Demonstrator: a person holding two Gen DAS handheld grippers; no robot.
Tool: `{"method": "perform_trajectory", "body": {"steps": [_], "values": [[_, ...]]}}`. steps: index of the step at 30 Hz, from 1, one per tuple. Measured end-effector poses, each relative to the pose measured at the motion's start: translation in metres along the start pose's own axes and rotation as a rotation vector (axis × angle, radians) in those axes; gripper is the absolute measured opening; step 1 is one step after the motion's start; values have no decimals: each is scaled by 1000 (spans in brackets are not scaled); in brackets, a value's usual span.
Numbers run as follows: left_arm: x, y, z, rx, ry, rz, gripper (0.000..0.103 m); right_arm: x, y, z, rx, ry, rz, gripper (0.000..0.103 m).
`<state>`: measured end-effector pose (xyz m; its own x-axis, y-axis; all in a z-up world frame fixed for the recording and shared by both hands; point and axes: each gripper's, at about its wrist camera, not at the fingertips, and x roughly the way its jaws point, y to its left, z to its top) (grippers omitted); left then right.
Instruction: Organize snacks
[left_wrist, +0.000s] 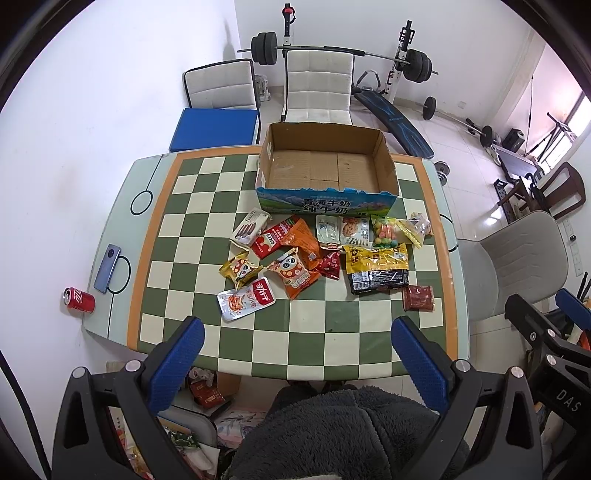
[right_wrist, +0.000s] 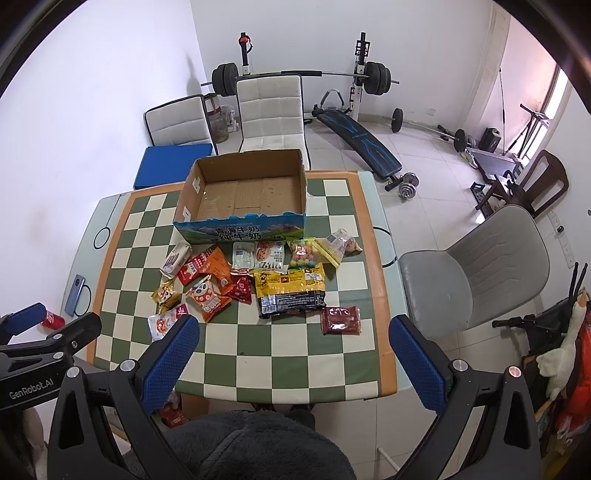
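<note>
Clearly nothing has gone into the cardboard milk box (left_wrist: 327, 162) yet: its floor is bare, and every snack lies in a loose spread on the checkered table (left_wrist: 192, 206) just in front of the box's printed wall. Both tools hang high above the near edge of the table, well apart from the packets. The left gripper (left_wrist: 297, 350) has its blue pads wide apart and holds nothing; the right gripper (right_wrist: 293, 350) stands the same way, spread and empty.

My reading is that the step in hand is choosing and reaching for a first packet. The easiest picks look like the ones lying alone at the near edge of the spread: the dark red packet (right_wrist: 340, 320) on the right side for the right gripper, and the silver-and-red pouch (left_wrist: 245, 298) on the left side for the left. Neither is pinned under a neighbour, though the pouch touches the yellow panda packet (left_wrist: 239, 268) at its far corner.

Flat film packs give little to bite on, so coming down at a slant and catching a crimped end seam should work better than pressing straight on the face. The big yellow-and-black bag (left_wrist: 377, 267) overlaps smaller packs at its edges and is best left until its surroundings are cleared. Filling the box from the far wall forward would keep room for later items. The red cola can (left_wrist: 78, 298) and the phone (left_wrist: 109, 267) at the left margin are likely not part of the job.
</note>
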<state>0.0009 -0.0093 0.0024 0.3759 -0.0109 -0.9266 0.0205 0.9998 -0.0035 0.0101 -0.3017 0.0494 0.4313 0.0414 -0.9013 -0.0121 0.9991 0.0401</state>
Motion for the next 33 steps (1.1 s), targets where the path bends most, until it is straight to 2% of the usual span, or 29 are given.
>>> {"method": "perform_trajectory", "body": {"steps": [33], "values": [[3,10,6,-4,-4,-7,103,4,1,9,2,-3,8,103]]}}
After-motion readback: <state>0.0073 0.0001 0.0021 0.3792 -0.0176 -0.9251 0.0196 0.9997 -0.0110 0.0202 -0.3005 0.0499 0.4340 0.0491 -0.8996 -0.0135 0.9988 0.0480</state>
